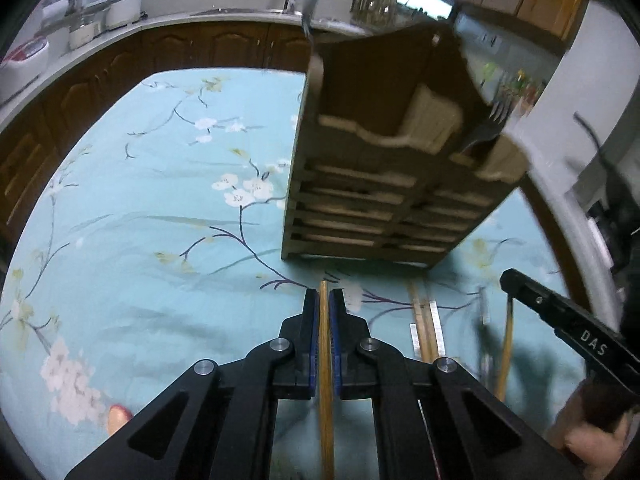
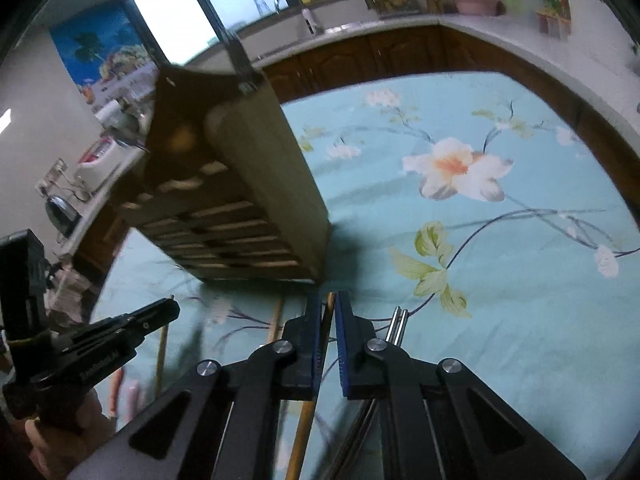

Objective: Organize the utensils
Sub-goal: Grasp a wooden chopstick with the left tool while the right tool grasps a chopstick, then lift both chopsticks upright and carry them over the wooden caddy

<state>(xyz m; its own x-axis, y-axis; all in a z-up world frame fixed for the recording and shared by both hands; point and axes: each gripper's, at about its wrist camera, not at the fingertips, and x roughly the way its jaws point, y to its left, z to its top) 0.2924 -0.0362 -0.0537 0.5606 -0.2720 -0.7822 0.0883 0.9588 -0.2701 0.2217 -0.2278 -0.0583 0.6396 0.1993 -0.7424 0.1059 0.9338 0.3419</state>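
Observation:
A wooden utensil holder with slatted front stands on the floral tablecloth; it also shows in the right wrist view. A fork sticks out of its right compartment. My left gripper is shut on a wooden chopstick just in front of the holder's base. My right gripper is shut on another wooden chopstick, also near the holder's base. Each gripper shows at the edge of the other's view: the right one and the left one.
More chopsticks and a wooden stick lie on the cloth between the grippers. Metal chopsticks lie right of my right gripper. Kitchen counters with jars and cabinets ring the table.

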